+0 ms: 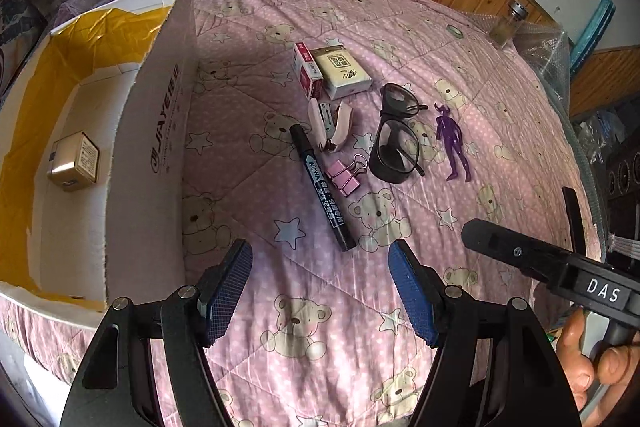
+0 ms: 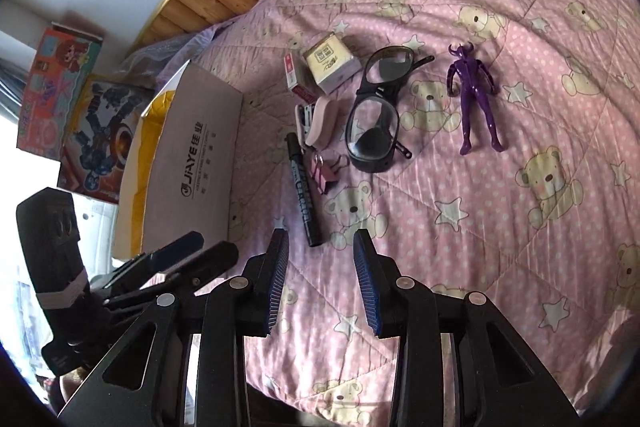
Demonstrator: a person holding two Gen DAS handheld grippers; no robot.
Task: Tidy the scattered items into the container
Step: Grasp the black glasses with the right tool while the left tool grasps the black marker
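Pink bear-print quilt (image 1: pixel 328 307) carries a loose cluster of items beside a white cardboard box (image 1: pixel 148 131): a black marker (image 1: pixel 322 187), pink binder clip (image 1: pixel 347 175), pink stapler (image 1: pixel 330 125), staple box (image 1: pixel 307 69), tissue pack (image 1: pixel 342 71), black glasses (image 1: pixel 394 135) and a purple figurine (image 1: pixel 452 143). A small gold box (image 1: pixel 74 161) lies inside the yellow-lined container. Left gripper (image 1: pixel 320 291) hovers wide open and empty just short of the marker; right gripper (image 2: pixel 322 281), held by a hand (image 1: pixel 600 367), also gapes, holding nothing
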